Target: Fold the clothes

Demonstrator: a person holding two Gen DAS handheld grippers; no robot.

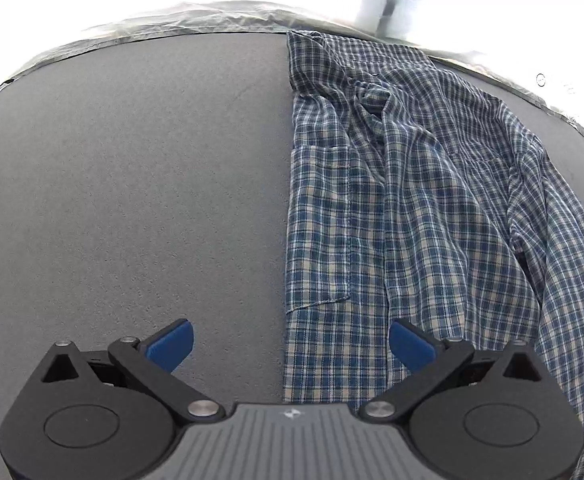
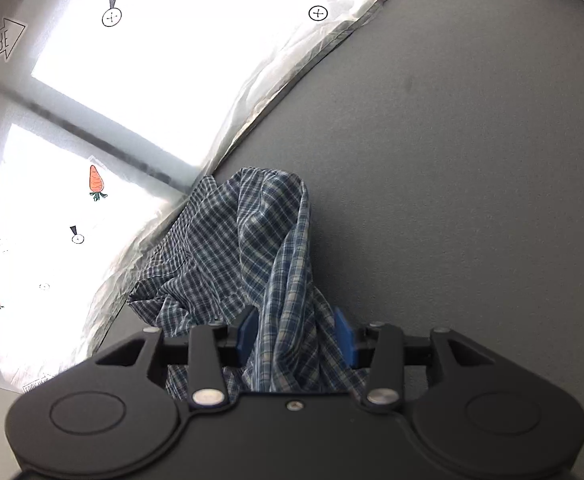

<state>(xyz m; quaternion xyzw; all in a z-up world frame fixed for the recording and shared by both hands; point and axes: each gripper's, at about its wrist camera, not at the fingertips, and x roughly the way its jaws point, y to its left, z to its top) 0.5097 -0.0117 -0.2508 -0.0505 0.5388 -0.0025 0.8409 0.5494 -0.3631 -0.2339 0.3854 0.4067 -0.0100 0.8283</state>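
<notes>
left gripper (image 1: 290, 346) open beside plaid shirt (image 1: 411, 200); right gripper (image 2: 296, 336) parted around its fabric.

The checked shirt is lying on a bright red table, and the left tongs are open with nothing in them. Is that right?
Not quite. The table is grey, not red, as the left wrist view shows. The rest holds: the checked shirt lies on it, and the left tongs are open with nothing in them.
</notes>
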